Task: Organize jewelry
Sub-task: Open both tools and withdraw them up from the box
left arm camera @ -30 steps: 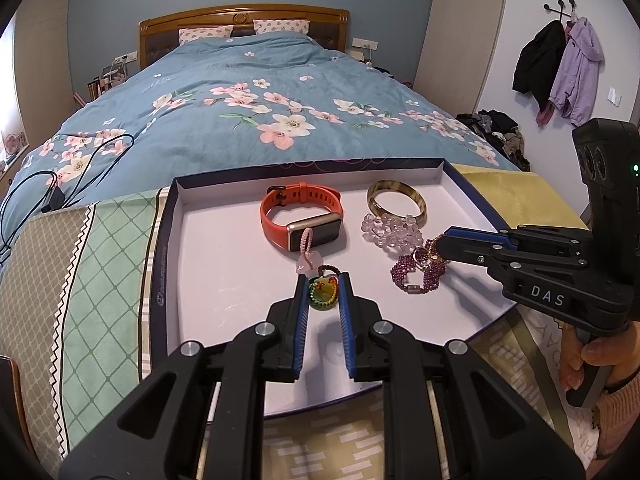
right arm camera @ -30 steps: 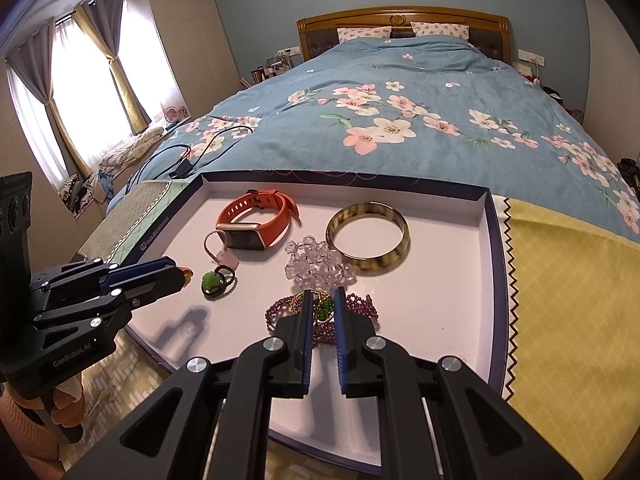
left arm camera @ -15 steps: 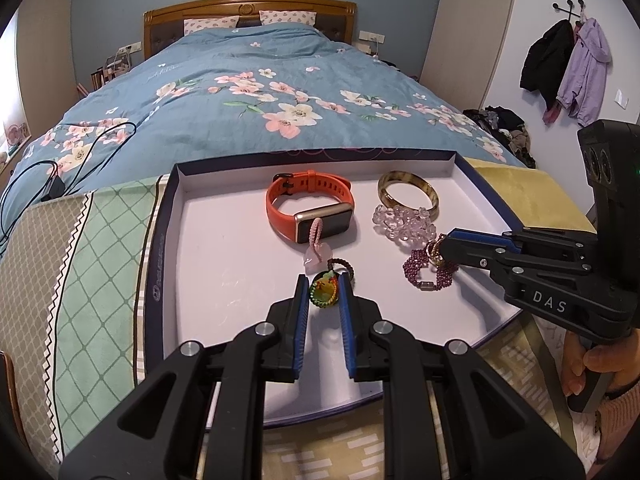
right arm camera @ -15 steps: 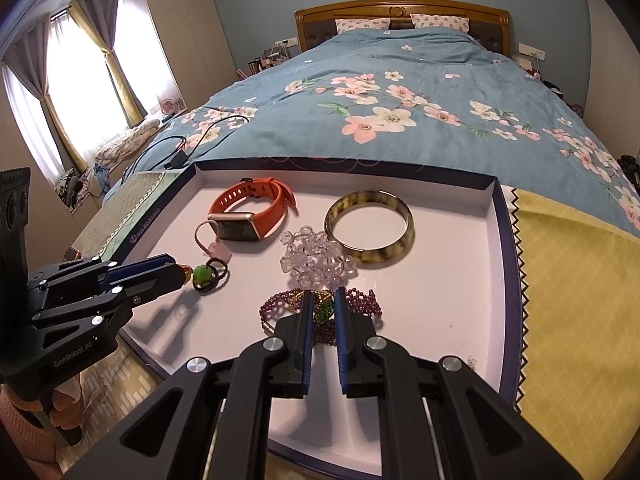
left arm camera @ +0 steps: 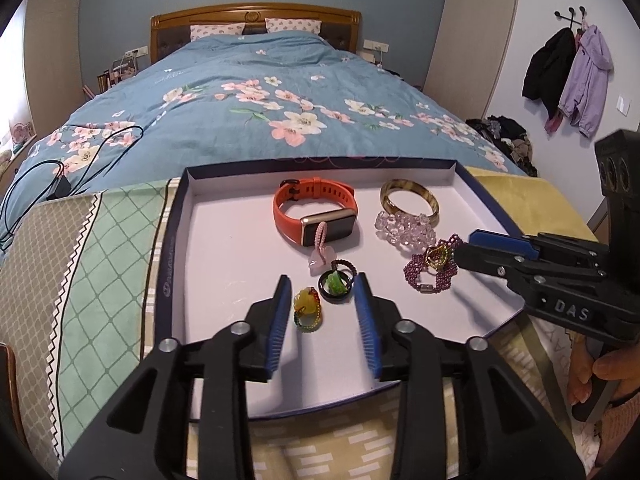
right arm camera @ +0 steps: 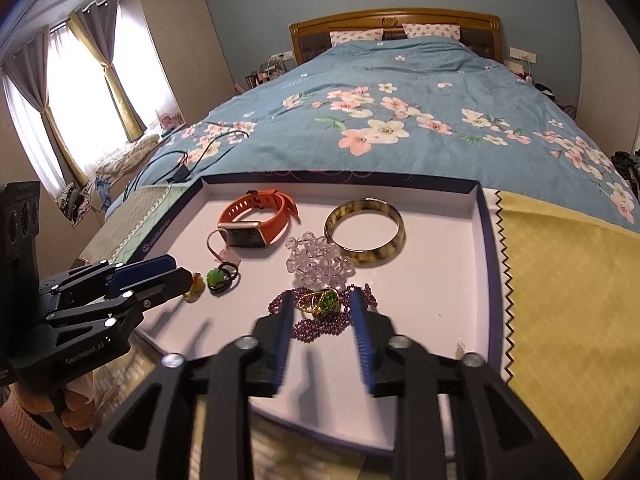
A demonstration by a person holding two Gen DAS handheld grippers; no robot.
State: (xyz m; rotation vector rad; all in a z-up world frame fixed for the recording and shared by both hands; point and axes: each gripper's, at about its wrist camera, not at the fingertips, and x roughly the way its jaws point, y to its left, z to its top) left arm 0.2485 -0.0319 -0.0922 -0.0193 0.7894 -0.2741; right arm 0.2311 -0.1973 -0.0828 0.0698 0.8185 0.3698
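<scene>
In the shallow white tray with dark blue walls [left arm camera: 182, 216], the left gripper [left arm camera: 322, 304] had just been opening, its jaws spread around a yellow-and-orange beaded charm [left arm camera: 306, 309] lying free near the front edge. The right gripper [right arm camera: 322, 320] had likewise been opening over the purple bead bracelet with a gold-and-green ring [right arm camera: 326, 308] (fully visible only from the right wrist).

Partly hidden behind the left claw [right arm camera: 182, 280]: small yellow-orange charm [right arm camera: 195, 287]. Blurred: right claw [right arm camera: 322, 330] fingers [right arm camera: 362, 330]. Cut off by picture edge: holding hand [left arm camera: 600, 376]. Too small to tell: speck on white tray [right arm camera: 460, 347].
</scene>
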